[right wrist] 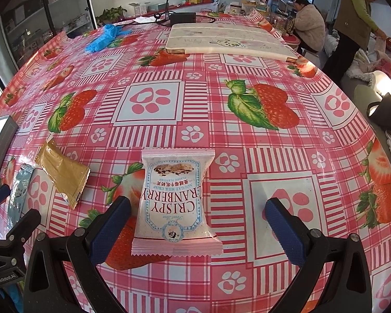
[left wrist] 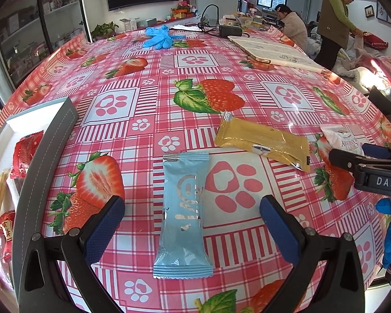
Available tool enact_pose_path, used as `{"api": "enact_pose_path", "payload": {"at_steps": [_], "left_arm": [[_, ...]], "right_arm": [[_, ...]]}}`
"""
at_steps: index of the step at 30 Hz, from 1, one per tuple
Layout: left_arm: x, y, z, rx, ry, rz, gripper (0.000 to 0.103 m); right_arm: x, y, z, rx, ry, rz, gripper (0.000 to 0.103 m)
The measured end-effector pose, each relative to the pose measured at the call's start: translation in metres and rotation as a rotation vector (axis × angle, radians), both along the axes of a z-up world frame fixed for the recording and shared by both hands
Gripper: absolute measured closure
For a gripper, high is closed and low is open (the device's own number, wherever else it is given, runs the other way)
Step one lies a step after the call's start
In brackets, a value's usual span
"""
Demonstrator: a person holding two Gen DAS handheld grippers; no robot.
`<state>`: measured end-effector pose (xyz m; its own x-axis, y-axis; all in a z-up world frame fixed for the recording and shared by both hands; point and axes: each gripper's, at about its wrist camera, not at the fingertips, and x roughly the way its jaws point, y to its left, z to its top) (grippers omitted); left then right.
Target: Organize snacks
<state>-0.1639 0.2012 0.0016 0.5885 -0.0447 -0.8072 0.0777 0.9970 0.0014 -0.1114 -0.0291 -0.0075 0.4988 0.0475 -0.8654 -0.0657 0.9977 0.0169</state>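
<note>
A light blue snack packet (left wrist: 183, 214) lies flat on the strawberry tablecloth between the fingers of my open left gripper (left wrist: 193, 214). A gold packet (left wrist: 263, 140) lies beyond it to the right. A pink "Crispy Cranberry" packet (right wrist: 176, 203) lies flat between the fingers of my open right gripper (right wrist: 198, 216); it also shows in the left wrist view (left wrist: 342, 140). The gold packet (right wrist: 62, 172) and the blue packet (right wrist: 19, 190) show at the left of the right wrist view. A grey box (left wrist: 47, 140) at the left holds several red and yellow packets (left wrist: 26, 154).
Blue gloves (left wrist: 157, 36) lie at the far side of the table. A white folded board (right wrist: 229, 41) and a black device with cables (right wrist: 182, 18) lie farther back. Two people (right wrist: 352, 20) are beyond the table's right edge.
</note>
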Motion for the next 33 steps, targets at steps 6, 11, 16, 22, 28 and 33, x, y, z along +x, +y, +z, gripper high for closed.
{"api": "enact_pose_path", "payload": {"at_steps": [6,11,16,22,28,33], "left_arm": [[0.0,-0.0002,0.0004,0.0,-0.001,0.0,0.0],[-0.0001,-0.0002,0.0003,0.0,-0.001,0.001,0.0],[-0.0001,-0.0002,0.0002,0.0,-0.001,0.001,0.0],[-0.0002,-0.0002,0.0001,0.0,-0.001,0.001,0.0],[-0.0003,-0.0001,-0.0001,0.0,-0.001,0.001,0.0],[0.0009,-0.0019,0.0021,0.004,0.01,-0.001,0.0]], "right_arm": [[-0.0052,-0.0004,-0.0013,0.002,-0.041,0.005,0.0],[-0.0077,-0.0005,-0.0017,0.003,-0.053,0.004,0.0],[-0.0082,-0.0007,-0.0017,0.003,-0.054,0.004,0.0],[-0.0084,-0.0009,-0.0018,0.003,-0.055,0.004,0.0],[-0.0088,-0.0008,-0.0016,0.003,-0.053,0.005,0.0],[-0.0081,-0.0008,-0.0008,0.002,-0.042,0.006,0.0]]}}
